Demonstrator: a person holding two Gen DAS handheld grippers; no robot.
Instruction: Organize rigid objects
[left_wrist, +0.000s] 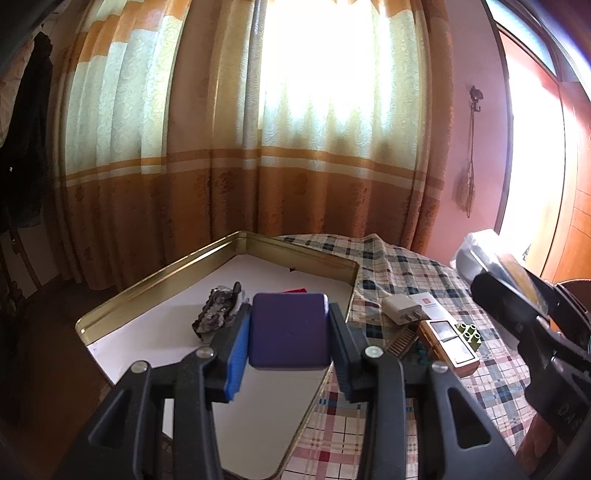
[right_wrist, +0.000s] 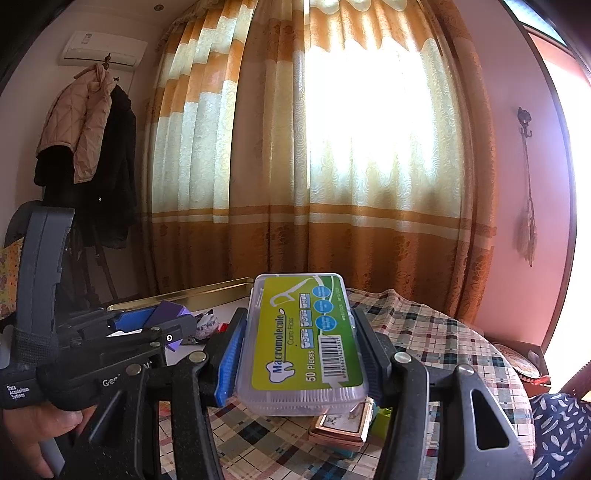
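My left gripper (left_wrist: 289, 328) is shut on a purple rounded block (left_wrist: 290, 330), held above the gold-rimmed tray (left_wrist: 155, 275) with its white floor. A dark crumpled piece (left_wrist: 218, 312) lies in the tray just left of the block. My right gripper (right_wrist: 301, 347) is shut on a clear dental floss box (right_wrist: 306, 343) with a yellow-green label, held above the checked tablecloth (right_wrist: 424, 332). The left gripper (right_wrist: 162, 325) with the purple block (right_wrist: 168, 312) shows at the left of the right wrist view. The right gripper body (left_wrist: 528, 317) shows at the right of the left wrist view.
On the cloth right of the tray lie a white charger plug (left_wrist: 400, 308), a white card (left_wrist: 430, 304), a copper-edged box (left_wrist: 448, 345), a green toy brick (left_wrist: 469, 332) and a small comb (left_wrist: 400, 341). Curtains hang behind the table. A hand (right_wrist: 33, 432) holds the left gripper's handle.
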